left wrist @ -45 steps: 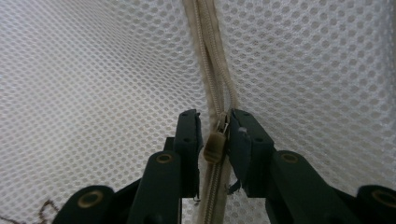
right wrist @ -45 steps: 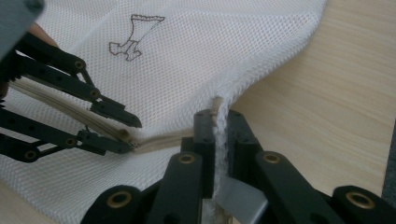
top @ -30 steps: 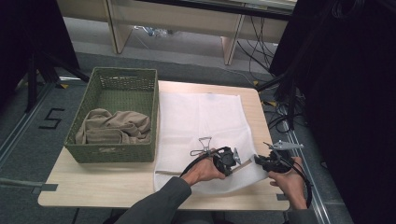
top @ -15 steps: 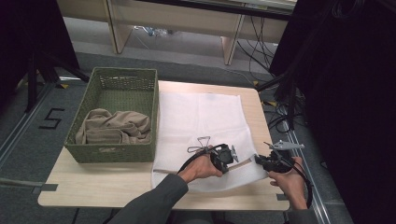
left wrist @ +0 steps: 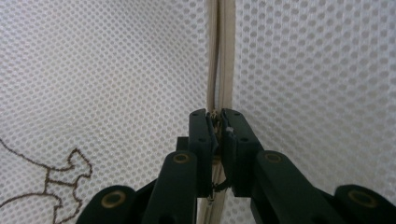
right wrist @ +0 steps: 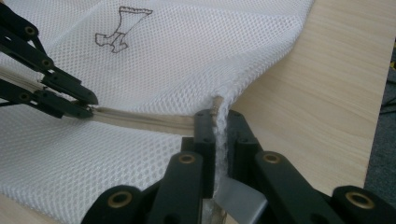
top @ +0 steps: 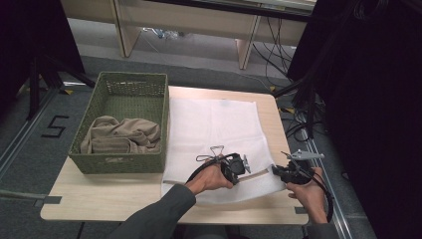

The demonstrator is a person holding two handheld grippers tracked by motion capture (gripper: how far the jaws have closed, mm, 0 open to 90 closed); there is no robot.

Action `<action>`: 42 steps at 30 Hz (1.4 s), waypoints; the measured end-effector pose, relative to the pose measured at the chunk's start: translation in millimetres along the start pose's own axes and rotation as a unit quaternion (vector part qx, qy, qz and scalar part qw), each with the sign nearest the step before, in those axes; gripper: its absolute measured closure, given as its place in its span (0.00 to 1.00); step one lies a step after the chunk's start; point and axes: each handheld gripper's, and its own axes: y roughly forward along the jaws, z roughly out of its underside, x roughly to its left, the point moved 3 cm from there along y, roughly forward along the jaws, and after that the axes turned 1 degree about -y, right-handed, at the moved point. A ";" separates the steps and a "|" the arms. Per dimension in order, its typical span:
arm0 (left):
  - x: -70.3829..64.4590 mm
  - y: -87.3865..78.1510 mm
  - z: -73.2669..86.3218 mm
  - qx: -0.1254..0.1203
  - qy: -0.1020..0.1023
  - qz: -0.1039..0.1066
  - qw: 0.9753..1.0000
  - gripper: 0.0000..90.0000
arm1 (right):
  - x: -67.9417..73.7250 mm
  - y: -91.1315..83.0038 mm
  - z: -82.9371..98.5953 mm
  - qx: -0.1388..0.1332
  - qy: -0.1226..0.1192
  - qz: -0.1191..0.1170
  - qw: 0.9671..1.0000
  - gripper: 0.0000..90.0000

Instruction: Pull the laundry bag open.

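On the counter (top: 124,199), beside a basket (top: 119,124), lies a white mesh bag (top: 219,129), soft, light and easy to bunch. The right tongs (right wrist: 215,122) are closed on its corner, holding it taut. The left tongs (left wrist: 218,122) are closed on the zipper (left wrist: 219,56), at the slider, I think; that is the best place to grip.
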 end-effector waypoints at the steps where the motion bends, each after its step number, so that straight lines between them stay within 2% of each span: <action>1: 0.1 -1.6 0.5 -0.001 0.000 0.001 1.000 0.91 | -0.4 0.2 0.3 0.001 -0.002 -0.001 1.000 0.95; 5: 0.8 -7.9 4.0 0.005 0.008 -0.007 1.000 0.91 | 0.0 -0.2 -0.4 0.002 -0.005 0.002 1.000 0.95; 8: 1.2 -11.9 7.9 0.006 0.004 -0.009 1.000 0.91 | -0.6 -0.1 -0.3 0.000 -0.003 0.002 1.000 0.95; 21: 2.7 -19.7 18.8 0.012 0.008 -0.016 1.000 0.91 | -0.7 0.3 0.6 0.005 -0.005 0.004 1.000 0.95; 27: 5.0 -25.7 30.0 0.013 -0.002 -0.018 1.000 0.91 | -1.3 0.4 0.8 0.007 -0.008 0.006 1.000 0.95; 33: 7.8 -33.4 40.6 0.018 -0.001 -0.024 1.000 0.91 | -1.3 0.3 1.0 0.009 -0.008 0.008 1.000 0.95; 40: 9.1 -43.6 57.5 0.014 -0.018 -0.030 0.999 0.91 | -2.0 0.9 1.3 0.009 -0.010 0.008 1.000 0.95; 42: 10.0 -46.5 62.6 0.015 -0.016 -0.033 0.999 0.91 | -1.8 0.9 0.6 0.010 -0.009 0.010 1.000 0.95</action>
